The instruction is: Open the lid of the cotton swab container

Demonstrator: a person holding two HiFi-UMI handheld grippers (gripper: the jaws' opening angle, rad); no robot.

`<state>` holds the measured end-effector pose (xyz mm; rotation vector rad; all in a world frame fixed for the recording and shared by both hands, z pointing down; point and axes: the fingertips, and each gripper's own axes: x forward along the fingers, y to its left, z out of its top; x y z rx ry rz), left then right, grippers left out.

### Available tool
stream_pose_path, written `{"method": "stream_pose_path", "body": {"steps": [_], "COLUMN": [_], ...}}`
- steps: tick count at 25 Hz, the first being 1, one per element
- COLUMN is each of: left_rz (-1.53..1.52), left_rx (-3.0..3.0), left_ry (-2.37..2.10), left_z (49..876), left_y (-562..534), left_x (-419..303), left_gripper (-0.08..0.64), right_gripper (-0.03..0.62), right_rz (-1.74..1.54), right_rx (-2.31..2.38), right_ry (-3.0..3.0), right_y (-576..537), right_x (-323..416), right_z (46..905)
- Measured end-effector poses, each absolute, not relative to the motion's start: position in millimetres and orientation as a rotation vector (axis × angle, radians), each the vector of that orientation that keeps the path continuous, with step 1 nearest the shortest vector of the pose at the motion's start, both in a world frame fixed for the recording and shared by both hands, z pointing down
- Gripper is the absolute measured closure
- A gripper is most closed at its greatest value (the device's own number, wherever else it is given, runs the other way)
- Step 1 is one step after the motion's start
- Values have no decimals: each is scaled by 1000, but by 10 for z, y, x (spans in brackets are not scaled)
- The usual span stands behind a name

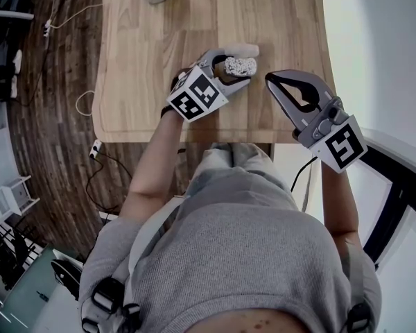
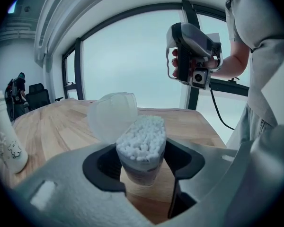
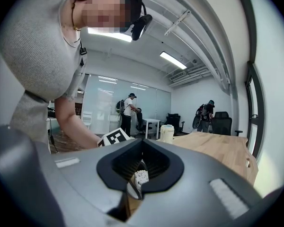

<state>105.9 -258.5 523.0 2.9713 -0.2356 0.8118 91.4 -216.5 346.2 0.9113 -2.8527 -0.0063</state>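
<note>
left claw (image 1: 236, 72): closed on the container (image 2: 141, 161), one pad on each side of its body.
container: sits between the left claw's jaws, over the table (image 1: 145, 82) near its front edge, mouth facing up. Can't tell if the base touches the wood.
lid (image 2: 112, 114): already open. It is flipped back from the rim and stands up on the far left side in the left gripper view. Translucent white.
cotton swabs (image 2: 143, 135): packed tight, with their white tips filling the open mouth.
right claw (image 1: 270, 80): jaws shut together, nothing gripped (swab tips show through the gap behind the pads, but they lie beyond the claw, not in it).
right claw position: to the right of the container and apart from it, tip aimed roughly its way, over the table's right front area.
bottle (image 2: 4, 136): white and upright, at the left of the table in the left gripper view, well apart from the container.
tub (image 3: 166, 133): pale, with a lid, standing at the far end of the table in the right gripper view.
background: two people (image 3: 128, 110) with backpacks stand by desks and office chairs at the back of the room.
floor (image 1: 48, 130): dark wood, with loose cables lying left of the table.
</note>
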Motion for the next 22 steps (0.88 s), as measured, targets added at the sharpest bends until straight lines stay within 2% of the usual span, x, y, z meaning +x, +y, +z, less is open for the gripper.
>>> {"method": "stream_pose_path", "body": {"steps": [22], "left_rz": [815], "left_rx": [2965], "left_ry": [-211], "left_z": [5417], "left_y": [-2558], "left_x": [1058], "left_gripper": [298], "right_gripper": [591], "right_rz": [20], "right_rx": [905], "right_ry": [-2852], "right_y": [-2173], "right_x": [919], "right_z": [3522]}}
